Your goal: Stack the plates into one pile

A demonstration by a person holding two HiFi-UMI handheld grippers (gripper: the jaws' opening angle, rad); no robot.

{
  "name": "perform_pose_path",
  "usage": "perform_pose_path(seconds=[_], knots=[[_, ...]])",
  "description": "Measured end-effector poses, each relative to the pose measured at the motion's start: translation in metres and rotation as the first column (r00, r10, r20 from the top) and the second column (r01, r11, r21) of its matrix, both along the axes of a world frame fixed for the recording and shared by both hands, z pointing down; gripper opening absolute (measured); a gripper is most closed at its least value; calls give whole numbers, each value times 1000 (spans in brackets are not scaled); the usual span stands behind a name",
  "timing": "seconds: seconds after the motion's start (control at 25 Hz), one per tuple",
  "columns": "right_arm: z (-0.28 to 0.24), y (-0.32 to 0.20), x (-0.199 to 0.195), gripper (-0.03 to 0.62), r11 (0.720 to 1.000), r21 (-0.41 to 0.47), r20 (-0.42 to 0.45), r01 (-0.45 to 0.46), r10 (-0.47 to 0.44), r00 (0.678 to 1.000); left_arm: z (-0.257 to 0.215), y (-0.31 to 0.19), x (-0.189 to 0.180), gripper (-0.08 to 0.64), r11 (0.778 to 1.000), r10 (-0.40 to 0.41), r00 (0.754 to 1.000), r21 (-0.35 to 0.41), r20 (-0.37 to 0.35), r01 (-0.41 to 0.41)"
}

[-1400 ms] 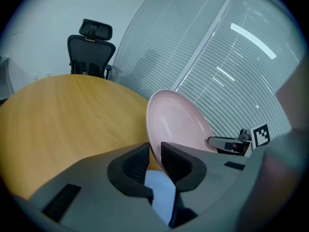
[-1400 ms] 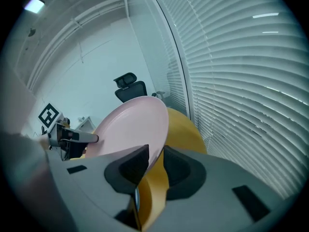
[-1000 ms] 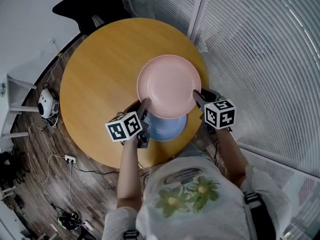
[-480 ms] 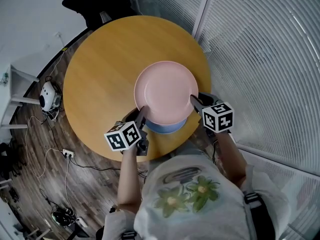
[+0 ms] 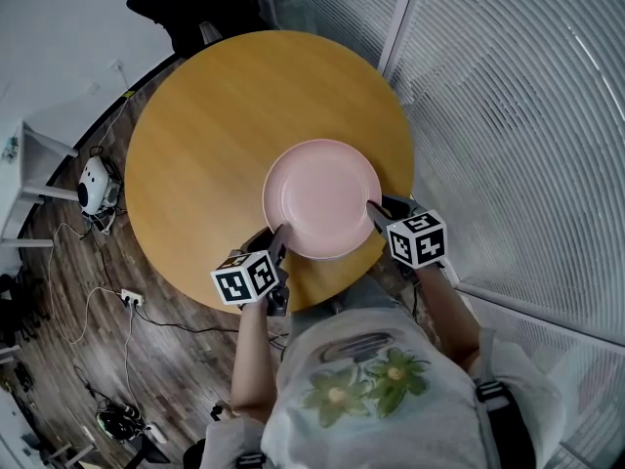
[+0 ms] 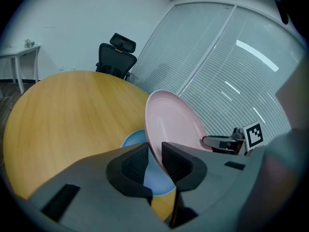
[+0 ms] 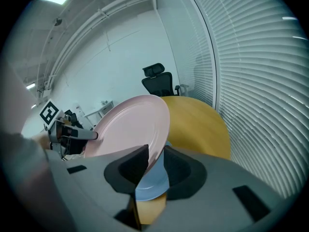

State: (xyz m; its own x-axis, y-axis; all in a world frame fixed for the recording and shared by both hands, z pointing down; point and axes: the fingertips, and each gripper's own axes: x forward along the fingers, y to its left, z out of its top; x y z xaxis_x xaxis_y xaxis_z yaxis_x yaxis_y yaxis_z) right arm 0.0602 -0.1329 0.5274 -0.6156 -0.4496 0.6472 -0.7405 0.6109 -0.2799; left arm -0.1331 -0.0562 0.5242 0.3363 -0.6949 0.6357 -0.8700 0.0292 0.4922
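Observation:
A pink plate (image 5: pixel 321 199) hangs over the near part of the round wooden table (image 5: pixel 215 135), held at opposite rims by both grippers. My left gripper (image 5: pixel 280 234) is shut on its near-left rim, and my right gripper (image 5: pixel 373 210) is shut on its right rim. In the left gripper view the pink plate (image 6: pixel 174 124) stands between the pads of the left gripper (image 6: pixel 153 158). A blue plate (image 6: pixel 131 140) lies on the table right beneath it. In the right gripper view the blue plate (image 7: pixel 152 180) shows under the pink plate (image 7: pixel 128 124) and the right gripper (image 7: pixel 155 161). The pink plate hides the blue one in the head view.
A black office chair (image 5: pixel 186 8) stands beyond the table's far edge. A wall with blinds (image 5: pixel 508 115) runs close along the right. On the floor to the left are a white device (image 5: pixel 95 186), cables and a power strip (image 5: pixel 129 299).
Both grippers have carried the pink plate toward the table's near edge and lower. It now covers the blue plate, which showed below it before.

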Motion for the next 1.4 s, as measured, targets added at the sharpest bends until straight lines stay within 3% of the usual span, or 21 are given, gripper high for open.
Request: perform_pose_path(seconds=[0.24, 0.52, 0.92, 1.24, 1.4], knots=[[33, 11, -2, 114, 999, -51, -67, 4, -8, 998, 28, 16, 0, 91, 996, -13, 999, -86, 33, 16], [67, 16, 2, 114, 994, -105, -121, 5, -18, 993, 69, 26, 7, 102, 979, 59, 994, -200, 93, -40], [108, 17, 0, 114, 987, -158, -163, 3, -29, 986, 106, 28, 7, 107, 960, 80, 994, -273, 72, -57], [126, 11, 0, 114, 983, -183, -181, -14, -20, 983, 122, 24, 9, 139, 948, 110, 989, -310, 100, -74], [135, 13, 3, 114, 986, -168, -178, -5, -25, 984, 132, 27, 14, 149, 941, 118, 989, -328, 88, -83]])
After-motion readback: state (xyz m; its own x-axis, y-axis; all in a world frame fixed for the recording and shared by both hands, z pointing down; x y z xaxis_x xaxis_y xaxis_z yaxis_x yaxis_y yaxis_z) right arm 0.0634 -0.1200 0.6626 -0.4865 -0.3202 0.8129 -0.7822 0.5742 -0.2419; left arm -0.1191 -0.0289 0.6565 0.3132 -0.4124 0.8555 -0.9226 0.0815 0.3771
